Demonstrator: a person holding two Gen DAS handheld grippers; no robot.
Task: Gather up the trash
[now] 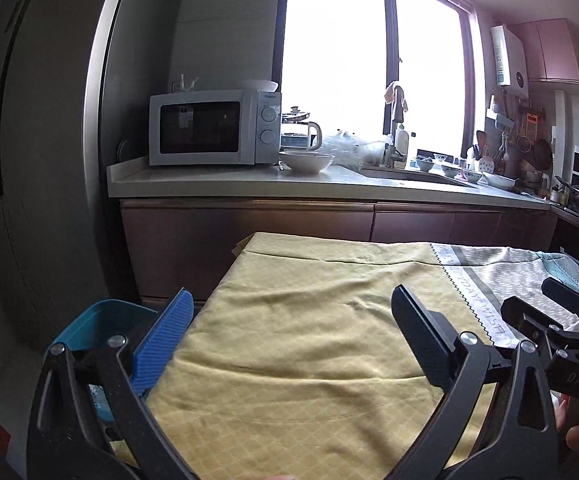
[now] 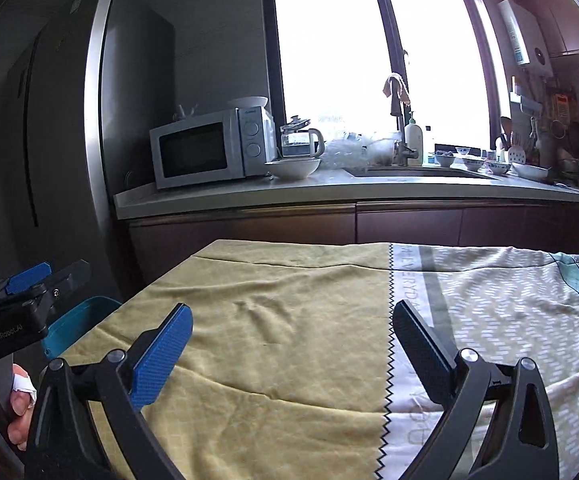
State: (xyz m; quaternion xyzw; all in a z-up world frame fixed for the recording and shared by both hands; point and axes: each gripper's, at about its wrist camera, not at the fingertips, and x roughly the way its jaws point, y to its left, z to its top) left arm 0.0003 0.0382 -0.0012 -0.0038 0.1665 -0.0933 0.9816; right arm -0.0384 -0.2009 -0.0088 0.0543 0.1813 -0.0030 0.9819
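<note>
A blue bin (image 1: 101, 316) (image 2: 81, 316) stands beside the table's left edge, lower than the tabletop. Something pale lies inside it, too hidden to name. My left gripper (image 1: 289, 300) hangs open over the yellow cloth (image 1: 297, 344), with nothing between its blue and black fingers. My right gripper (image 2: 292, 312) is also open and empty, above the seam where the yellow cloth (image 2: 249, 340) meets the patterned grey-white cloth (image 2: 509, 308). Each gripper shows in the other's view: the right gripper (image 1: 529, 298) at the right edge, the left gripper (image 2: 55, 274) at the left edge. No loose trash shows on the cloths.
Behind the table runs a kitchen counter (image 1: 249, 184) with a microwave (image 1: 213, 128), a white bowl (image 1: 306, 161), a glass kettle (image 2: 301, 140), a sink and dishes. A tall fridge (image 2: 61, 120) stands at the left. A person's hand (image 2: 19, 404) holds the left gripper's handle.
</note>
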